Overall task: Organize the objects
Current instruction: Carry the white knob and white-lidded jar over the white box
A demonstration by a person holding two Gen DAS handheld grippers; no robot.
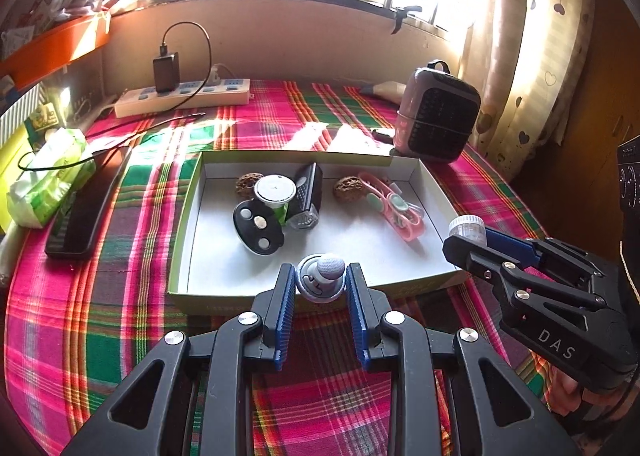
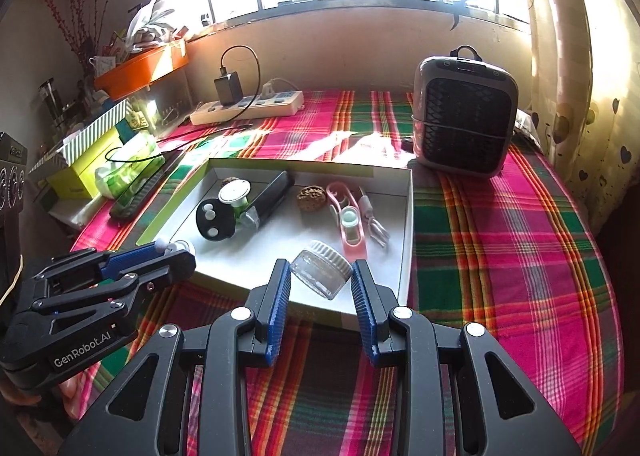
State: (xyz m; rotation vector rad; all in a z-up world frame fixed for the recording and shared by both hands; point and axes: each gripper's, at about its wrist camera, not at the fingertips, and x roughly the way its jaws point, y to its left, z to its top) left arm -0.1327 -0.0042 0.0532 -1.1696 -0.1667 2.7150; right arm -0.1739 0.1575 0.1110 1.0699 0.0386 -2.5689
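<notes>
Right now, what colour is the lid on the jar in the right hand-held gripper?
White, ribbed lid on a clear jar; the right wrist view shows it best.

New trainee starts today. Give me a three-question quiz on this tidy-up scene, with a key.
1. True or false: the right hand-held gripper holds a small clear jar.
2. Which hand-held gripper grips the grey round gadget?
3. The pink clip lies: A) inside the white box; B) on the tablecloth; C) on the heater.

Key: 1 true; 2 the left hand-held gripper; 3 A.
</notes>
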